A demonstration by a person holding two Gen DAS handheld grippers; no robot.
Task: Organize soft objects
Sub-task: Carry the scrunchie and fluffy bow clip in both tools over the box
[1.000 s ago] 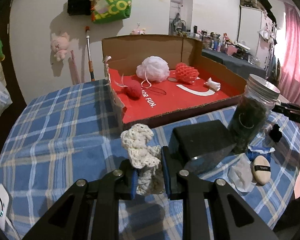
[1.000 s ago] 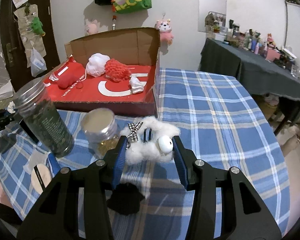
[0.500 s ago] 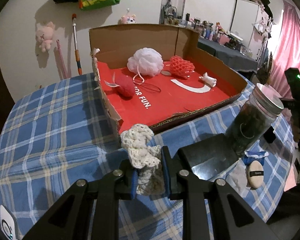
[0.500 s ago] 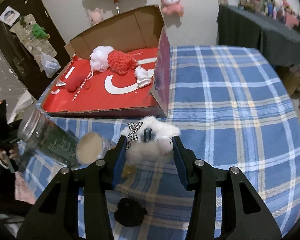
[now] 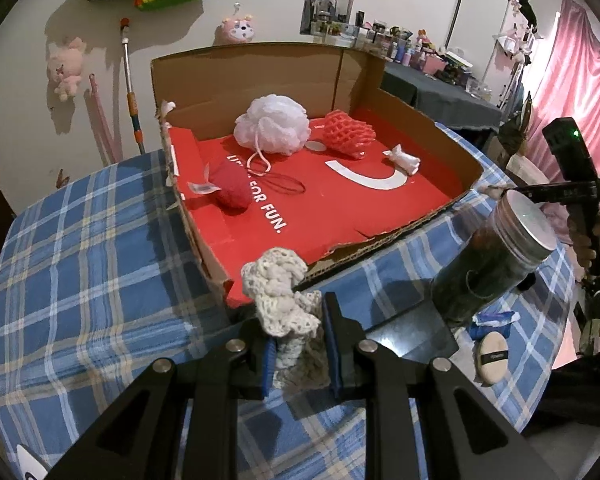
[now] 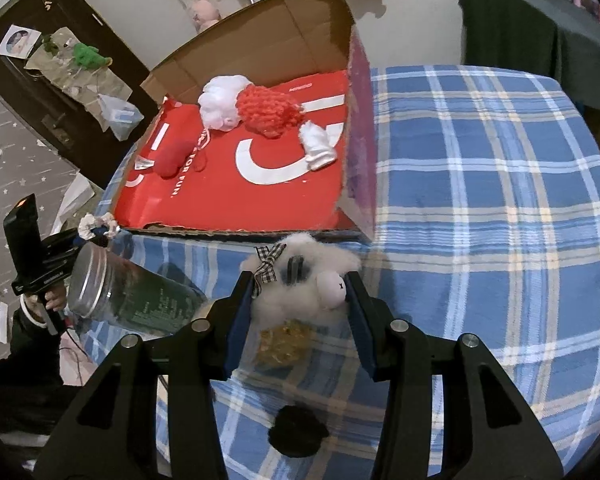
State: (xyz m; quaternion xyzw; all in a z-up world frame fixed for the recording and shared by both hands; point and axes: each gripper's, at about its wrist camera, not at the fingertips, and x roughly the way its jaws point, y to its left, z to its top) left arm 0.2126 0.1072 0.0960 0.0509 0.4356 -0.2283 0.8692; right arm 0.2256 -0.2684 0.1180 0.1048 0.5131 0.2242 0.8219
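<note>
My left gripper (image 5: 294, 314) is shut on a cream crochet cloth (image 5: 278, 280), held above the blue plaid table just before the near wall of the cardboard box (image 5: 420, 120). On the box's red floor lie a white mesh puff (image 5: 274, 124), a red net sponge (image 5: 348, 134), a red plush piece (image 5: 232, 190) and a small white item (image 5: 404, 159). My right gripper (image 6: 300, 280) is shut on a white fluffy toy (image 6: 296, 300) with a checked bow, close to the box's front right corner (image 6: 360, 224). The left gripper (image 6: 96, 228) with its cloth shows at the box's other front corner.
A dark glass jar with a metal lid (image 5: 496, 256) stands between the two grippers. A black slab (image 5: 412, 336), a powder puff (image 5: 492, 354), a small jar of yellow bits (image 6: 284, 344) and a black fluffy ball (image 6: 298, 430) lie on the near table. A person's hands hold both tools.
Both grippers have moved closer to the box and tipped further down, each keeping its grip. The box now fills more of both views.
</note>
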